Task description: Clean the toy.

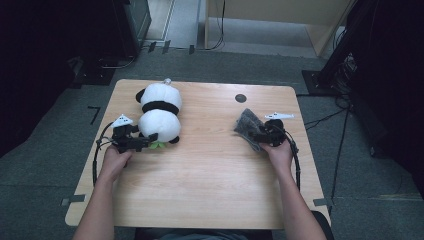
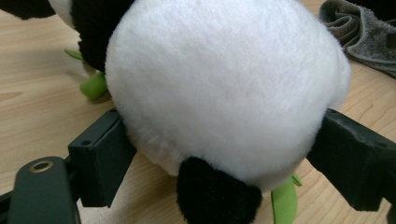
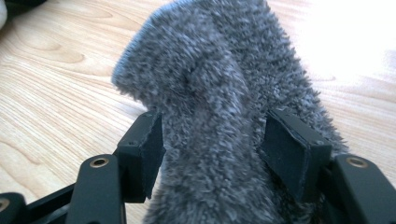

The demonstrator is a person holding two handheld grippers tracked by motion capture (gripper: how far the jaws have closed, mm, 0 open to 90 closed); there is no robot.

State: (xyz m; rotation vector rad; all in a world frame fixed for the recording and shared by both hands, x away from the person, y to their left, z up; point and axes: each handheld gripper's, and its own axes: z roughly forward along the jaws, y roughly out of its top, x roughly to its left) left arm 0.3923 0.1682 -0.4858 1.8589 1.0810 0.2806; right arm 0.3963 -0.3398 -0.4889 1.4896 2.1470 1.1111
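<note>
Both tongs spread around their loads, panda and towel resting on the table.

On the left, the left gripper (image 1: 142,142) stands wide around the plush panda's (image 1: 160,117) white rump, pads just beside the fur without squeezing; the toy lies on the wooden table (image 1: 210,175). On the right, the right gripper (image 1: 256,135) straddles the crumpled grey towel (image 1: 246,124), jaws parted, pile brushing the pads. Judging by this, both things look set down; backing the tongs away remains.

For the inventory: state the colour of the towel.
Dark grey towel, fuzzy pile; clearest in the right gripper view.
</note>
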